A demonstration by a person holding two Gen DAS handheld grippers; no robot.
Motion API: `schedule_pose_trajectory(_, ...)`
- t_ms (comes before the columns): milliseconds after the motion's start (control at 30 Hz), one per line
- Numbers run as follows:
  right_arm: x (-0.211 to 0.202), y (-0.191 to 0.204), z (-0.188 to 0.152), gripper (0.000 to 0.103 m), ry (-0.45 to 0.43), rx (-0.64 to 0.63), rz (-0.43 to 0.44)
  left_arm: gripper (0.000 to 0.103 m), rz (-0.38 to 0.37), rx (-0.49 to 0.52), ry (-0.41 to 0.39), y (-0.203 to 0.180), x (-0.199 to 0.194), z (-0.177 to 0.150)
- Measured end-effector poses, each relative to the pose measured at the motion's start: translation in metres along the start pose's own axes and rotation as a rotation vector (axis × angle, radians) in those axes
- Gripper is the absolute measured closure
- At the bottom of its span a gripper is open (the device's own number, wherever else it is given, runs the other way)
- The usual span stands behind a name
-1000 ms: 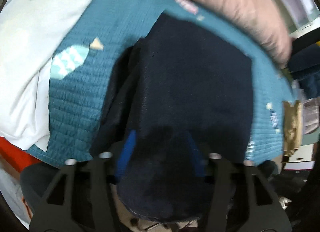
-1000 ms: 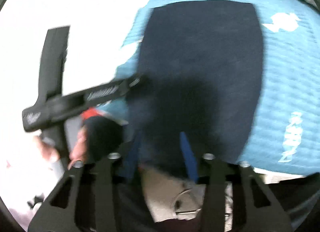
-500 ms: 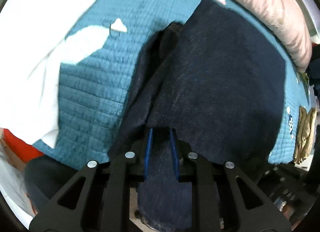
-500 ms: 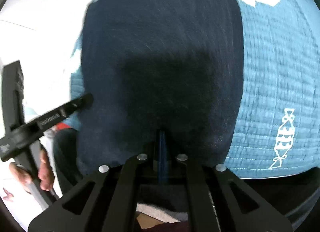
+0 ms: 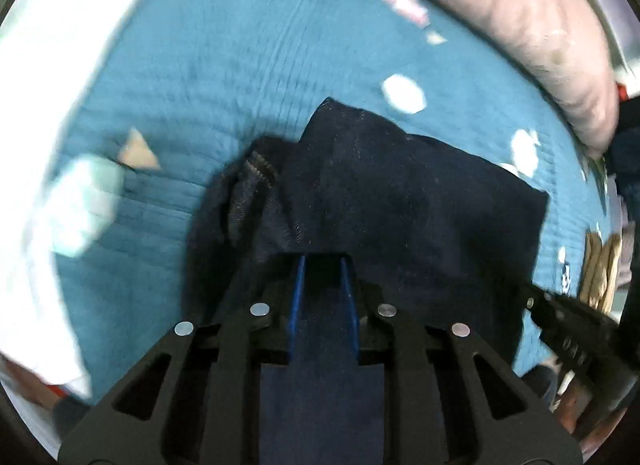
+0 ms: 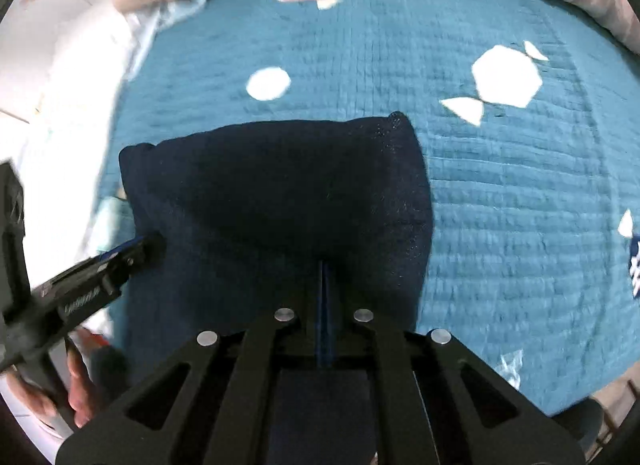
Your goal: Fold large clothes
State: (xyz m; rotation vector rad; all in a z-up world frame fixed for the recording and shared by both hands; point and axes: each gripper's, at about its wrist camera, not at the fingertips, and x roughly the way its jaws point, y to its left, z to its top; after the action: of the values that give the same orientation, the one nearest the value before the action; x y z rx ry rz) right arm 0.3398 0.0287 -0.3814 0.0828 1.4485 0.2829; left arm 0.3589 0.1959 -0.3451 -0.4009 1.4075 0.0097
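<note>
Clamped at the near edge of a dark navy, denim-like garment (image 6: 280, 201): the black two-finger right gripper (image 6: 325, 297), jaws pressed fully together on a thin layer of the cloth, and the matching left gripper (image 5: 320, 285), jaws drawn to a narrow gap with a thicker bunch of the same fabric pinched between the blue pads (image 5: 297, 297). Draped from both grips and spread beyond them, the garment lying on a teal quilted bedspread with white shapes (image 6: 500, 205), already doubled into a compact, roughly rectangular stack with a rounded far edge in the right wrist view. Less tidy on the left side, where a stitched seam and loose folds (image 5: 248, 193) bulge out from under the top layer. Judged well along but unfinished: main folds apparently made, a further fold or a squaring-up of the ragged side seemingly left. Farther back, a pale pink pillow or duvet roll (image 5: 520, 25) along the bed's far edge, and white bedding (image 5: 48, 65) at the left.
</note>
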Motion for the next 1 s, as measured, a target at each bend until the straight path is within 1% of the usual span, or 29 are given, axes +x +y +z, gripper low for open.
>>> schedule_pose_trajectory(67, 0.004, -0.005, 0.0, 0.103, -0.007, 0.009, 0.013, 0.084, -0.007, -0.006, -0.009, 0.0, 0.003, 0.001)
schedule_pose_trajectory(167, 0.0, -0.011, 0.0, 0.103, 0.004, 0.024, 0.061, 0.084, 0.004, 0.001, -0.002, -0.004, -0.004, 0.003)
schedule_pose_trajectory(233, -0.012, -0.016, -0.005, 0.103, -0.006, 0.05, 0.099, 0.084, 0.01, 0.012, -0.01, -0.007, -0.016, 0.0)
schedule_pose_trajectory(267, -0.026, -0.017, -0.01, 0.102, -0.017, 0.049, 0.112, 0.084, 0.015, 0.021, -0.014, -0.006, -0.023, -0.004)
schedule_pose_trajectory(300, -0.043, -0.016, -0.02, 0.097, -0.033, 0.038, 0.131, 0.084, 0.025, 0.035, -0.022, -0.008, -0.031, -0.011)
schedule_pose_trajectory(367, -0.065, -0.015, -0.041, 0.097, -0.05, 0.014, 0.169, 0.084, 0.017, 0.063, -0.033, -0.007, -0.043, -0.03)
schedule_pose_trajectory(433, -0.076, -0.01, -0.065, 0.097, -0.016, -0.006, 0.195, 0.082, -0.021, 0.077, -0.02, -0.001, -0.052, -0.056)
schedule_pose_trajectory(500, -0.083, -0.004, -0.093, 0.098, 0.014, -0.036, 0.207, 0.082, -0.013, 0.083, -0.007, 0.004, -0.056, -0.076)
schedule_pose_trajectory(567, -0.081, 0.005, -0.116, 0.097, 0.051, -0.069, 0.217, 0.082, 0.004, 0.072, 0.004, 0.011, -0.058, -0.098)
schedule_pose_trajectory(667, -0.063, 0.015, -0.142, 0.097, 0.153, -0.08, 0.205, 0.082, 0.009, 0.071, 0.036, 0.014, -0.054, -0.118)
schedule_pose_trajectory(733, -0.049, 0.018, -0.159, 0.097, 0.217, -0.071, 0.213, 0.082, 0.036, 0.076, 0.046, 0.017, -0.046, -0.129)
schedule_pose_trajectory(800, -0.038, 0.018, -0.167, 0.099, 0.223, -0.058, 0.194, 0.083, 0.038, 0.063, 0.061, 0.027, -0.034, -0.136)
schedule_pose_trajectory(833, -0.028, 0.019, -0.167, 0.102, 0.216, -0.053, 0.18, 0.083, 0.032, 0.049, 0.065, 0.031, -0.025, -0.136)
schedule_pose_trajectory(900, -0.009, 0.012, -0.166, 0.103, 0.231, 0.002, 0.188, 0.083, 0.02, 0.032, 0.073, 0.034, -0.011, -0.135)
schedule_pose_trajectory(967, -0.005, 0.007, -0.164, 0.103, 0.245, 0.05, 0.206, 0.083, 0.042, 0.058, 0.064, 0.03, -0.011, -0.136)
schedule_pose_trajectory(1000, -0.004, 0.008, -0.162, 0.103, 0.248, 0.051, 0.206, 0.083, 0.051, 0.071, 0.06, 0.027, -0.013, -0.136)
